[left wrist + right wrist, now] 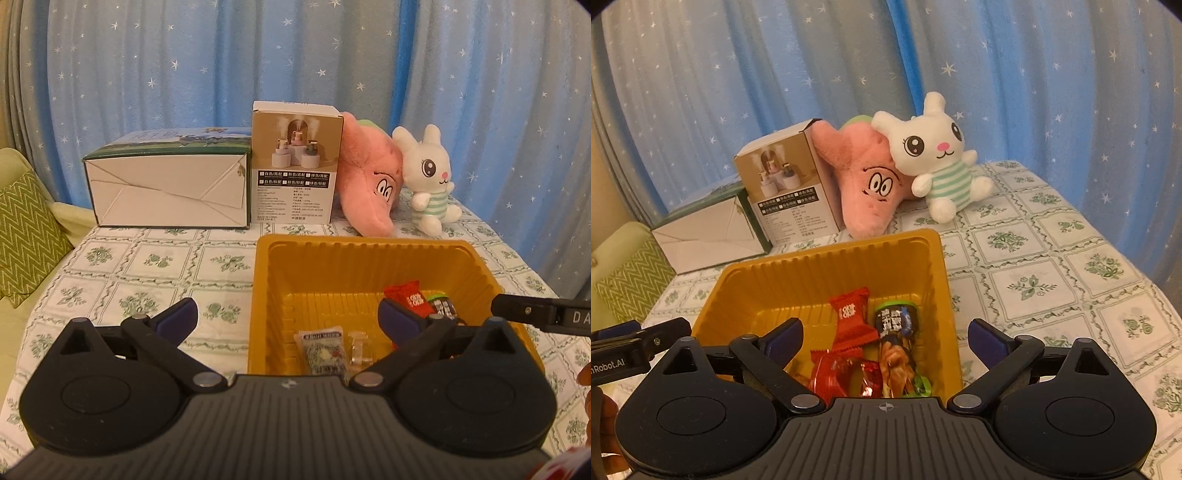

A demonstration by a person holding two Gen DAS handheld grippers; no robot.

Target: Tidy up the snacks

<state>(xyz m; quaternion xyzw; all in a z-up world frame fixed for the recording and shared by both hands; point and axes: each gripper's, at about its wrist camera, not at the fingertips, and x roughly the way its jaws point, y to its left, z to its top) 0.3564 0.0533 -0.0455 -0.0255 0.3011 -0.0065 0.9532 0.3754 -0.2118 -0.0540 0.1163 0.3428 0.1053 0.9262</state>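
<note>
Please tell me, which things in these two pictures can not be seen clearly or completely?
- Near part of the yellow plastic tray: hidden by the right gripper in the right wrist view, so the snack count is unsure.
- Red wrapped snacks: lower ends covered by that gripper's body.
- Grey-white packet: print too blurred, left wrist view, near the left gripper.
- Small print on the brown humidifier box: too small.

Warm, kinda yellowish indoor light in both views, fairly dim but even, with only soft shadows. The blue curtain point(332, 74) glows brighter in vertical streaks, like light's coming through from behind. Heavy fisheye bending: the tablecloth point(1052, 258) grid curves hard toward the edges, and all 4 corners go black. The yellow tray point(369, 266) looks oversaturated. Detail is soft and a bit noisy everywhere, and the small box print is unreadable.
</note>
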